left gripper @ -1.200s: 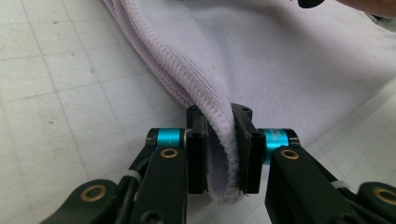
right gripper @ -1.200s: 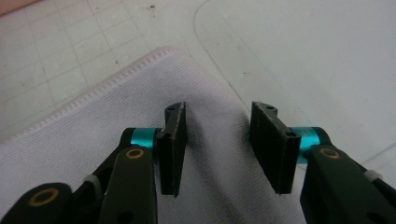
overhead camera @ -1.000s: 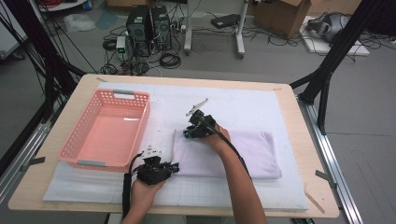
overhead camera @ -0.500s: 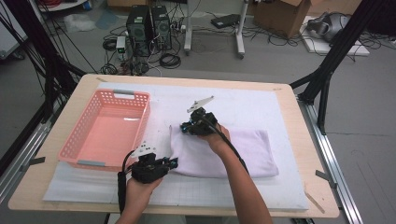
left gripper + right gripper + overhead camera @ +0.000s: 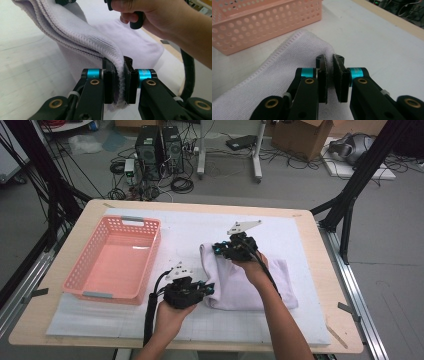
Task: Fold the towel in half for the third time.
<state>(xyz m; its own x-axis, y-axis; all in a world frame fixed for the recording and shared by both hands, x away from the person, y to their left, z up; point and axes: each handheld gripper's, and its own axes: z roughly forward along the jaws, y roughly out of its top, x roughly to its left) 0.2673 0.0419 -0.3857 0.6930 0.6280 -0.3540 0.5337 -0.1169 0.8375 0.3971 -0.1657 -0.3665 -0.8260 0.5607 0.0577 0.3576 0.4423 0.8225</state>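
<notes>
Left gripper (image 5: 119,85) clamped tight on one corner of the soft pale purple folded towel (image 5: 250,282). Right gripper (image 5: 329,75) pinching the far corner, a bit farther off. Towel edge lifted between both, rest lying on the white mat (image 5: 190,227). Beyond, left: pink plastic holey basket (image 5: 116,260).

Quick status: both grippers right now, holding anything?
Left gripper: closed on the folded pale lilac towel edge.
Right gripper: closed on the same towel's corner.
</notes>
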